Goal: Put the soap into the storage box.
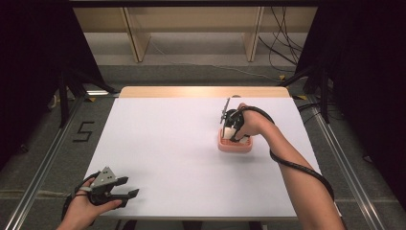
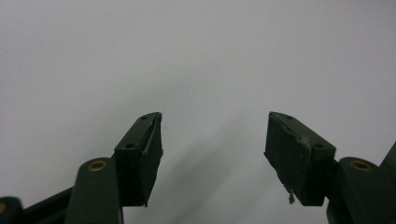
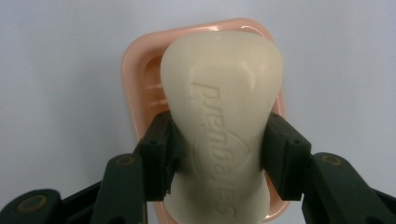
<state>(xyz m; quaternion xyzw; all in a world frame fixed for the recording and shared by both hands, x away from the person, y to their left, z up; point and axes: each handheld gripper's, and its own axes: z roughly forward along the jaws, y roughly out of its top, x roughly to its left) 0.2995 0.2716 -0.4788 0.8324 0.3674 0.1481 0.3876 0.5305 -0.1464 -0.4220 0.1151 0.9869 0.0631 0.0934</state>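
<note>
Soap sits pinched by its sides in the right tongs directly over the pink dish, right of centre, apparently for setting down; left tongs rest spread over bare table, lower left.

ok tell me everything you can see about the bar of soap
The bar of soap is cream-white, smooth and waxy-looking, with rounded edges, a waisted middle and raised lettering pressed into its top face. It looks whole and dry. It sits over the pink soap dish on the white table, right of centre; whether it rests in the dish or is lifted just above it cannot be told. The right gripper is shut on it, its black pads pressing the narrow waist from both sides.
</note>
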